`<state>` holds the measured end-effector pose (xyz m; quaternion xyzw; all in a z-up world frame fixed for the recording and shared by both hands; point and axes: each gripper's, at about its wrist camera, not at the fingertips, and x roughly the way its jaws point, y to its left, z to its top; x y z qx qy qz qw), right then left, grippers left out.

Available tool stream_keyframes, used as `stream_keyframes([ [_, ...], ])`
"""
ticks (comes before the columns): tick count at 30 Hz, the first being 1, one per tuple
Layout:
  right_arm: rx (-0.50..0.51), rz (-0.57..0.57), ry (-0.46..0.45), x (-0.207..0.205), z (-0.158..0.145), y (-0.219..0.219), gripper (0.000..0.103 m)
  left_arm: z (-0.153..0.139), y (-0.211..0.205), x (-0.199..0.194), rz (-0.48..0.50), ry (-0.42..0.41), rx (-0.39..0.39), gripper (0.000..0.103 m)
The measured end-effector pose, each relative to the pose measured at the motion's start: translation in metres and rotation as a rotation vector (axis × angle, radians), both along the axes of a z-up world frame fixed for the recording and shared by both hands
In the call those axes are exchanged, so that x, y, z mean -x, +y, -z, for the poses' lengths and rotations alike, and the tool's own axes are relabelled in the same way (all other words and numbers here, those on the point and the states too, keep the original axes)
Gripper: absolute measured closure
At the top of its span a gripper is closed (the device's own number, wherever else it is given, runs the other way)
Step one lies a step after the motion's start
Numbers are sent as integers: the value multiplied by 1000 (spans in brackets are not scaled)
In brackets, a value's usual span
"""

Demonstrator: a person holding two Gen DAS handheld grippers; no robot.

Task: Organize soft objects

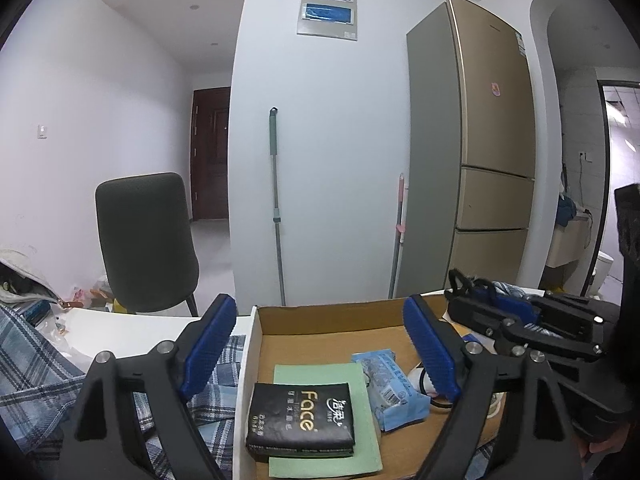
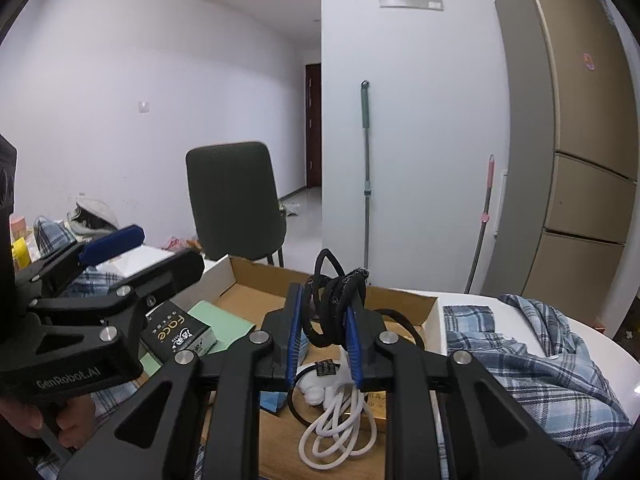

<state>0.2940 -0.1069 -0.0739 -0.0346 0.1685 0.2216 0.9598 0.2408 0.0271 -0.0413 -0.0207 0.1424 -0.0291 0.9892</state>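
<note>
My left tool (image 1: 320,340) stands open above the cardboard box (image 1: 328,322), nothing between its blue pads (image 1: 208,344). Below it, the black tissue pack (image 1: 302,420) lies on a green cloth (image 1: 360,376) in the box, a blue packet (image 1: 390,388) just beside it. Plaid fabric (image 1: 36,376) spreads over the table (image 1: 132,332) at left. My right tool (image 2: 326,332) is clamped on a bundle of black hair ties (image 2: 334,296), over a white cord (image 2: 340,428) in the box.
</note>
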Motion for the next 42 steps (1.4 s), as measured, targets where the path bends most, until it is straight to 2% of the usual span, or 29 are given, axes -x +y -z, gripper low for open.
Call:
stream_keyframes([
  [3, 63, -37, 69, -11, 4, 9, 84, 0, 0, 1, -10, -1, 5, 16],
  [5, 123, -78, 146, -22, 4, 18, 84, 0, 2, 2, -16, -4, 12, 16],
  [10, 183, -138, 335, -50, -8, 29, 84, 0, 7, 3, -19, 0, 30, 16],
  [14, 255, -130, 427, -67, -10, 34, 84, 0, 10, 5, -21, -8, 35, 16],
  [18, 315, -134, 460, -71, -5, 36, 81, 0, 11, 8, -18, -13, 43, 16],
  [19, 323, -139, 458, -70, -5, 37, 78, -1, 11, 9, -16, -14, 48, 16],
  [20, 325, -141, 449, -68, -6, 37, 70, -2, 11, 9, -13, -12, 53, 16],
  [21, 325, -142, 441, -66, -7, 37, 55, -4, 13, 9, -10, -9, 59, 16],
  [23, 321, -132, 420, -63, -12, 35, 47, -12, 19, 9, -21, -12, 91, 16],
  [26, 332, -136, 407, -58, -21, 37, 47, -24, 29, 11, -27, -9, 130, 16],
  [31, 327, -100, 310, -38, -44, 32, 47, -49, 35, 21, -22, -41, 108, 16],
  [33, 309, -70, 244, -24, -59, 29, 47, -62, 31, 32, -28, -82, 86, 16],
  [35, 264, -14, 166, -3, -77, 22, 46, -72, 26, 49, -42, -161, 52, 16],
  [40, 149, 31, 21, 52, -114, 5, 39, -103, 13, 99, -9, -251, 26, 16],
  [42, 125, 43, -26, 72, -124, 0, 33, -113, 9, 118, -6, -261, 20, 16],
])
